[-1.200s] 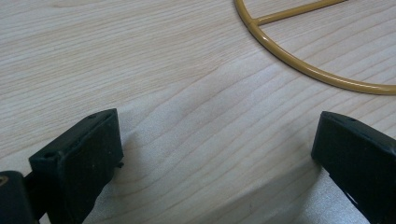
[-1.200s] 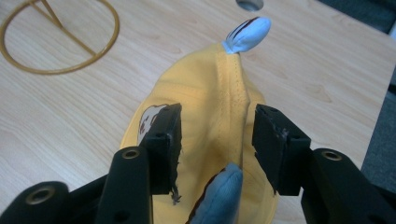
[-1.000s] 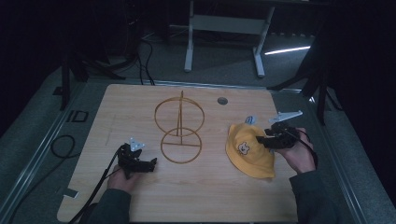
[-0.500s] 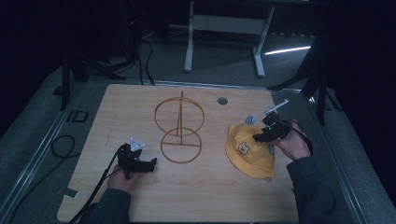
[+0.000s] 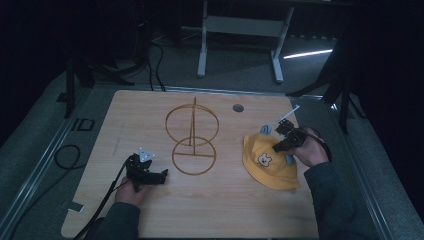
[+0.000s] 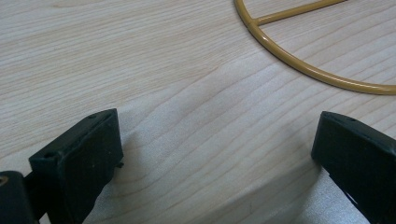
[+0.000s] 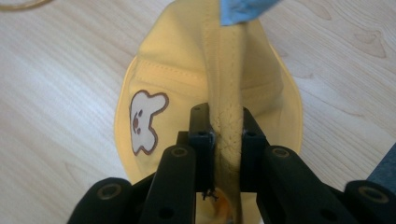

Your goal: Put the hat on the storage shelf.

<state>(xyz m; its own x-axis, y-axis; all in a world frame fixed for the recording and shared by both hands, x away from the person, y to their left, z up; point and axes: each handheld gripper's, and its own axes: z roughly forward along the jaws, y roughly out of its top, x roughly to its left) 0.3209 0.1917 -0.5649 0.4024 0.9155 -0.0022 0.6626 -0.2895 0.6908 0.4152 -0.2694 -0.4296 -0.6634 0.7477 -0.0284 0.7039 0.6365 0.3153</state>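
High view, contents of the wooden surface [image 5: 215, 210]: one yellow hat [image 5: 267, 162], one gold wire stand [image 5: 192, 140], two hand-held grippers.

Right gripper [image 5: 281, 145]: held in the person's right hand [image 5: 305, 150], at the top of the hat. In the right gripper view its jaws stand narrow, pinching a raised fold of the hat's yellow fabric [image 7: 224, 116] along a stitched seam. A white bear-face patch [image 7: 142, 121] with a brown outline lies on the hat just left of the jaws. A strip of light blue material [image 7: 240, 9] crosses the fold ahead of the jaws, at the far end of the hat; what it is cannot be told. The rest of the hat spreads on the surface beneath and around this gripper.

Left gripper [image 5: 159, 176]: held in the person's left hand [image 5: 131, 189], resting low on the surface, well apart from the hat. In the left gripper view its jaws stand wide, with bare wood grain [image 6: 196, 140] between them and nothing held. The base ring of the stand [image 6: 303, 74] curves ahead of the jaws, near but not touching.

Wire stand: flat base ring on the surface, upright rod with a second ring carried above it, between the two grippers and ahead of the left one.

A black cable [image 5: 107, 197] trails from the left gripper toward the person.
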